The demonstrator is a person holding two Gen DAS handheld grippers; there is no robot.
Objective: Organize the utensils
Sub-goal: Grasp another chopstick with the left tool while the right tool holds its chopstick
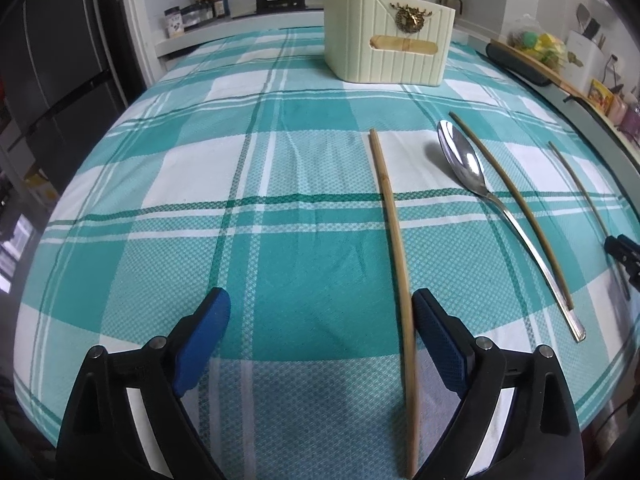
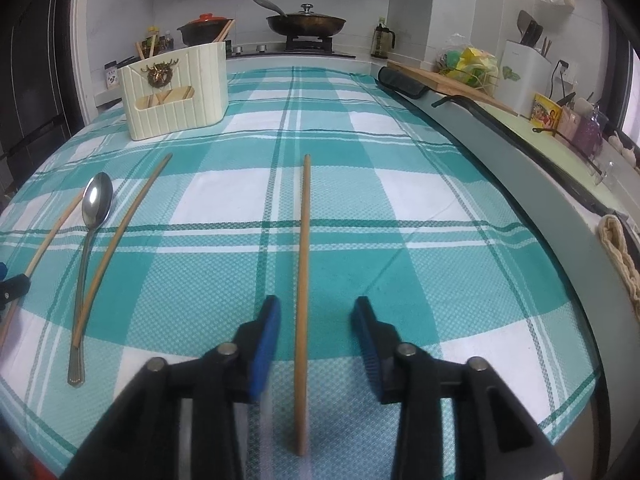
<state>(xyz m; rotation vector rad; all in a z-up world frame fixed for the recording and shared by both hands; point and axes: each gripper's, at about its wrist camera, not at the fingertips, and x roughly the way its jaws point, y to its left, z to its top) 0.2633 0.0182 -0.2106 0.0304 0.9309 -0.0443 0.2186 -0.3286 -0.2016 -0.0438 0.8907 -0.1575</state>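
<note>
Kitchen setting: a table under a teal and white checked cloth (image 1: pixel 280 168), with a stove and pans on the counter behind. At the far end of the table stands the cream utensil holder (image 1: pixel 388 36), with a few sticks already upright in it.

Four utensils lie loose on the cloth, roughly parallel, handles toward me. From left to right: a chopstick (image 1: pixel 394 248), a metal spoon (image 1: pixel 472 176), a second chopstick (image 1: pixel 512 208), and a third chopstick (image 2: pixel 303 280) well apart from the rest.

My left gripper (image 1: pixel 322 312) stands wide open. The first chopstick runs just inside its right finger; whether the pad actually touches the wood I cannot tell, as the stick's edge and the pad overlap in this view. Nothing is clamped.

My right gripper (image 2: pixel 316 316) is partly open and straddles the third chopstick, with clear cloth showing on both sides of it. It holds nothing.

Judgement: both tools are at the pick-up step, one chopstick each, with the loose items all still to be stowed. Next, the left needs centring over its stick before closing. The right is already centred and only needs to close. Both sticks are thin and lie flat, so the pads must come low to the cloth or they will slip off.
</note>
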